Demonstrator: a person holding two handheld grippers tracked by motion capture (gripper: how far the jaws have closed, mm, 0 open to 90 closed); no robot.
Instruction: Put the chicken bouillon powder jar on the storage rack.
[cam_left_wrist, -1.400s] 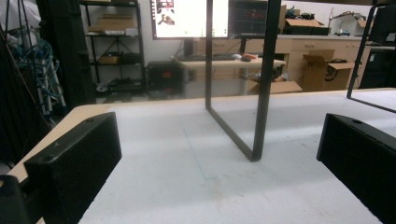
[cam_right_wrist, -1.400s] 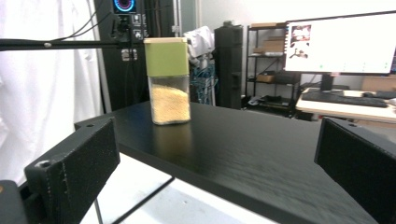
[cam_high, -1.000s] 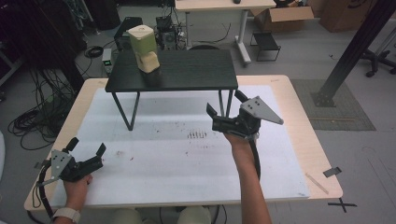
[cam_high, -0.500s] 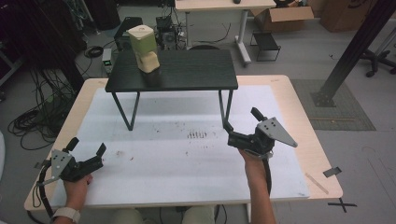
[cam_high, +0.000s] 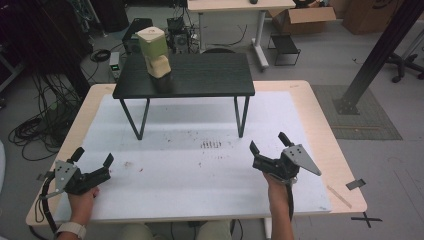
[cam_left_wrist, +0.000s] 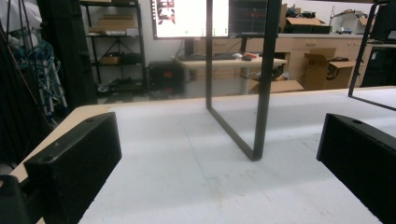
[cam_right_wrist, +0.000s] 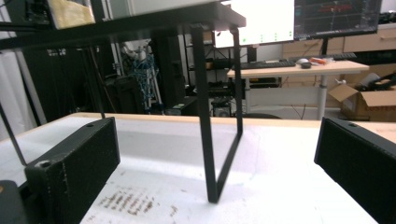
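My left gripper (cam_high: 93, 156) rests low on the white mat (cam_high: 200, 165) near the table's front left corner, open, with nothing between its jaws. My right gripper (cam_high: 269, 144) sits low at the front right, also open and holding nothing. A small black side table (cam_high: 200, 75) stands on the mat at the back. On its left part stands a tan and pale-green stacked block (cam_high: 156, 52). In the left gripper view the jaws frame the mat and a black table leg (cam_left_wrist: 260, 93). In the right gripper view another leg (cam_right_wrist: 205, 116) rises between the jaws under the tabletop (cam_right_wrist: 140, 21).
The mat covers a light wooden table (cam_high: 325, 115). A dark smudge of marks (cam_high: 211, 145) lies mid-mat. Beyond the table are cables (cam_high: 35, 130), a desk (cam_high: 235, 5), cardboard boxes (cam_high: 305, 15) and a black post (cam_high: 375, 55) at the right.
My right gripper has come back toward the front edge and dropped lower, moving right. The left gripper has stayed put.
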